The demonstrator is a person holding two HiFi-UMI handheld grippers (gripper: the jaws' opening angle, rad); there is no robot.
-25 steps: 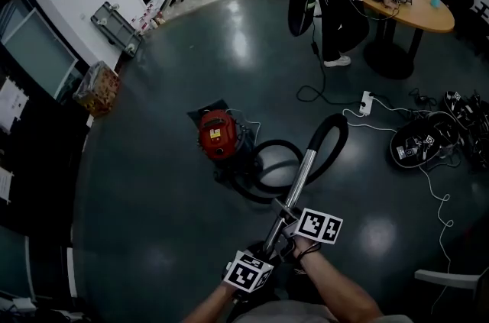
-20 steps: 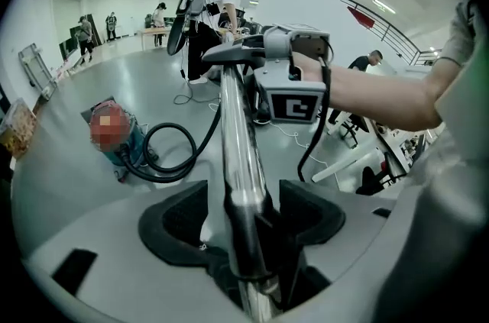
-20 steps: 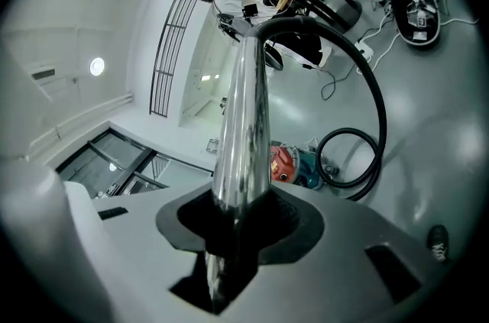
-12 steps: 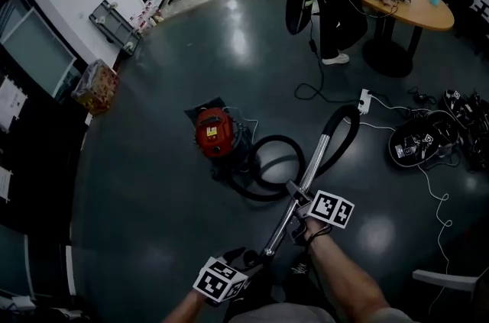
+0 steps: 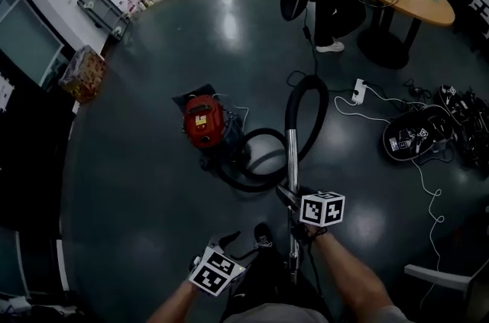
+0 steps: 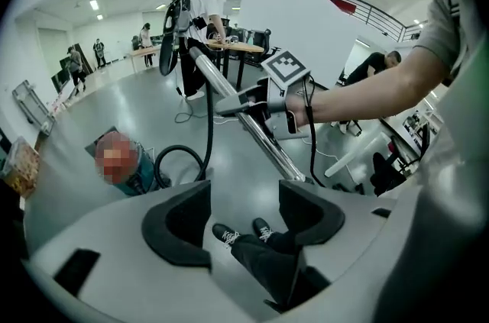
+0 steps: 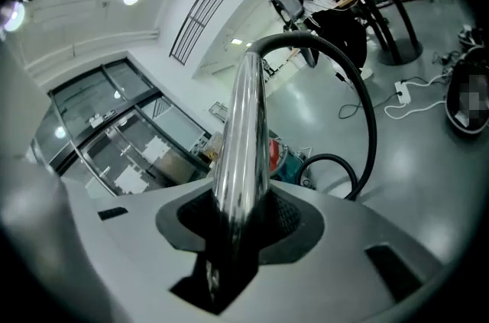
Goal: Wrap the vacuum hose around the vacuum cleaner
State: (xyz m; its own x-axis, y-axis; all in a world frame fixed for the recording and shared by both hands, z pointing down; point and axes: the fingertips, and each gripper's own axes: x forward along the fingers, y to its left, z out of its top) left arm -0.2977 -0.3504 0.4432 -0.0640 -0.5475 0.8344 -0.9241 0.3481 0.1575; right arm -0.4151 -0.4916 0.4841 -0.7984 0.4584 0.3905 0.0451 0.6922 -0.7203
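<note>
One grip only: right hand-held gripper [image 7: 243, 221] clamps the probably stiff, slick tube [image 7: 241, 127]; left hand-held gripper [image 6: 244, 213] gapes empty

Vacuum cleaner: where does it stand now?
In the head view, the vacuum cleaner stands on the floor left of centre, its hose looped beside it.

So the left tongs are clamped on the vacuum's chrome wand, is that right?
No: the right tongs are clamped on the chrome wand, as the right gripper view shows; the left tongs stand open and empty.
</note>
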